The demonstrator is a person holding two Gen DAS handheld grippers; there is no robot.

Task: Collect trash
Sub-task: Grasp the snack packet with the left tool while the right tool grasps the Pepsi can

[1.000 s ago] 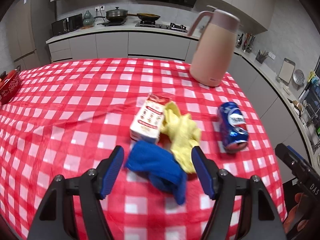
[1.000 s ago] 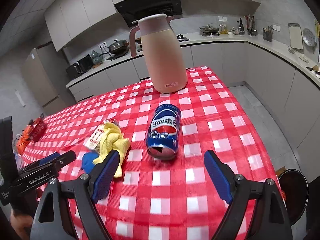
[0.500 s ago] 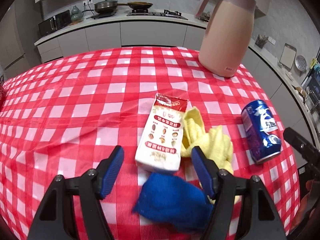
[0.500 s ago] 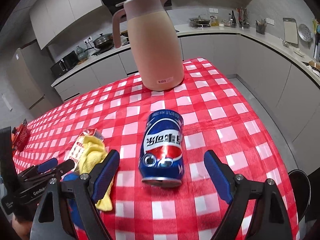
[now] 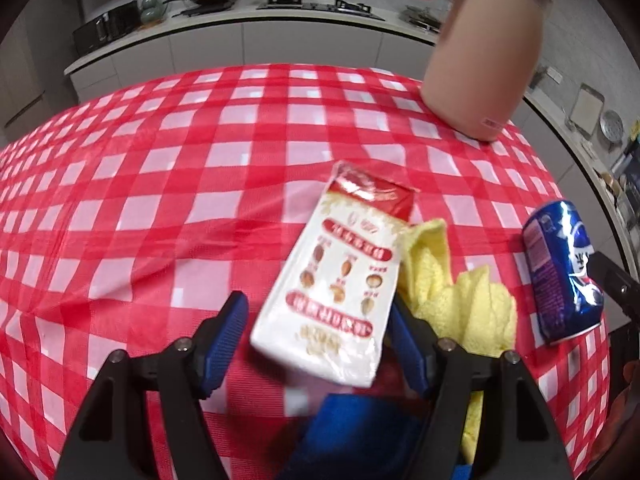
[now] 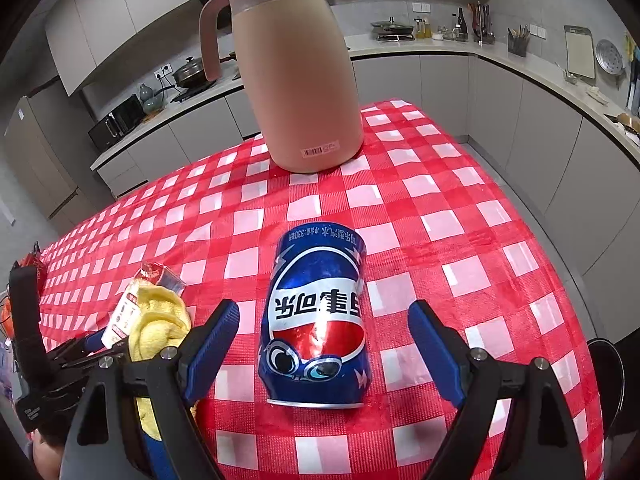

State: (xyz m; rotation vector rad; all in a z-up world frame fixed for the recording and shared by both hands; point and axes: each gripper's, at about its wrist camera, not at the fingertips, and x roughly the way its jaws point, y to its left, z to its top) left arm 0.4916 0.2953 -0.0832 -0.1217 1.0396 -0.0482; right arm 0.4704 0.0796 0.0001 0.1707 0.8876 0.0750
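A white and red snack packet (image 5: 344, 280) lies on the red checked tablecloth (image 5: 200, 168). My left gripper (image 5: 320, 312) is open, its blue pads on either side of the packet's near end, not closed on it. A blue Pepsi can (image 6: 320, 316) lies on its side, dented. My right gripper (image 6: 324, 320) is open with the can between its fingers, apart from both pads. The can also shows at the right of the left wrist view (image 5: 560, 272). The packet shows at the left of the right wrist view (image 6: 132, 304).
A yellow cloth (image 5: 452, 296) lies right of the packet and a blue cloth (image 5: 360, 436) under my left gripper. A tall pink thermos jug (image 6: 292, 68) stands at the table's far right. The table edge drops off to the right (image 6: 560, 264). Kitchen counters lie behind.
Both grippers moved forward. The left one passed over the blue cloth and now straddles the packet. The right one closed in around the can. Both stay open.
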